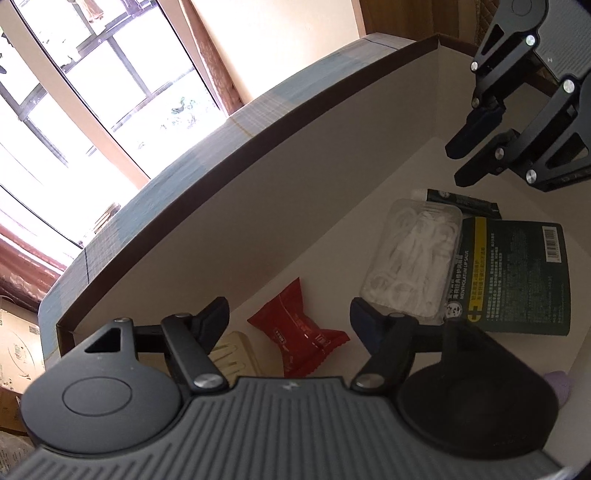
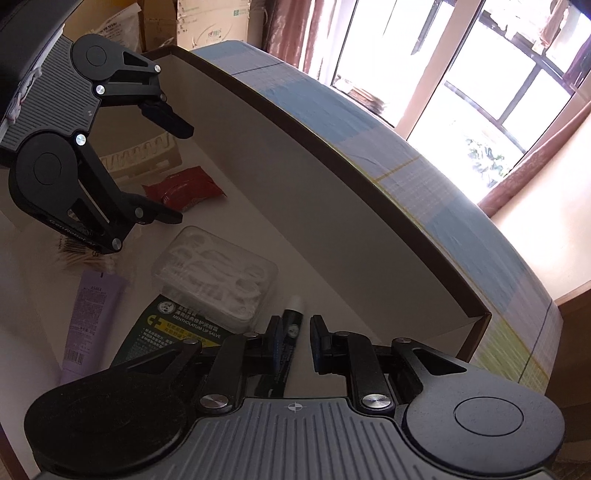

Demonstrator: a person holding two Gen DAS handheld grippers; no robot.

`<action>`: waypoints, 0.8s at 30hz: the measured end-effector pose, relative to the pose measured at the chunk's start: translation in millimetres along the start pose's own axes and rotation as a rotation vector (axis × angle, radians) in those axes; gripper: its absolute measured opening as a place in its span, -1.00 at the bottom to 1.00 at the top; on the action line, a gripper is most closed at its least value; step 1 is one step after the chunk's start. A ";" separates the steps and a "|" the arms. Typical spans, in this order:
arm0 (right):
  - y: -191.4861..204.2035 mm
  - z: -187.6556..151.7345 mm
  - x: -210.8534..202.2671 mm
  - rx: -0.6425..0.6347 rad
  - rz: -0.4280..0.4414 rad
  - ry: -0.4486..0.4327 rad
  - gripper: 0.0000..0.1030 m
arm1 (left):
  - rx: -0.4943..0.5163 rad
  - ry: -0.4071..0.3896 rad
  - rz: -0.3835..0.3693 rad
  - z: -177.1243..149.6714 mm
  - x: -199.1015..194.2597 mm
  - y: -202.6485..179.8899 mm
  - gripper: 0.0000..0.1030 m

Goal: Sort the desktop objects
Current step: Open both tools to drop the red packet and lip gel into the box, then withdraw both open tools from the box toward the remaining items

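Everything lies on the white floor of an open cardboard box [image 1: 258,206]. My left gripper [image 1: 289,316] is open, and a red snack packet [image 1: 299,328] lies on the floor between its fingers. A cream comb-like piece [image 1: 232,354] sits by the left finger. My right gripper [image 2: 297,332] is open over a black lip-balm stick with a white cap [image 2: 292,321], which lies close to its left finger. A clear box of floss picks [image 2: 218,273] rests partly on a dark green lip-salve card [image 2: 177,328]. From the right wrist view, the left gripper [image 2: 181,173] hangs open above the red packet [image 2: 184,188].
A lilac tube [image 2: 92,321] and a pack of cotton swabs [image 2: 85,258] lie at the box's near side. The box wall [image 2: 332,221] with its brown rim rises behind the items. A blue checked cloth [image 2: 369,122] lies beyond it, then windows [image 1: 92,92] and stacked cartons [image 2: 210,18].
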State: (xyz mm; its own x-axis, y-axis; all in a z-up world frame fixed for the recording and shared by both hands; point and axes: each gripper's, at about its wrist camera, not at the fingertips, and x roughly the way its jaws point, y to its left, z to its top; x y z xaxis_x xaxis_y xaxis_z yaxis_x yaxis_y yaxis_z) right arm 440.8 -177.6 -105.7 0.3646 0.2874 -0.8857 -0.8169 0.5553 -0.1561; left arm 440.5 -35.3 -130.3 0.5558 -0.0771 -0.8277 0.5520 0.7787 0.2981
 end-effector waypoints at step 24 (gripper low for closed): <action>41.9 -16.1 -59.4 0.088 0.043 -0.092 0.76 | -0.111 -0.017 0.026 -16.4 -83.8 -3.3 0.70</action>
State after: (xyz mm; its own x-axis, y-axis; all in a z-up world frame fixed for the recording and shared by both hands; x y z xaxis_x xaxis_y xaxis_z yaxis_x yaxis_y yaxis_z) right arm 377.7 -184.1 -66.7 0.3729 0.3804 -0.8463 -0.7919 0.6058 -0.0766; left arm 381.8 -21.2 -69.7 0.5795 -0.0658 -0.8123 0.4656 0.8448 0.2637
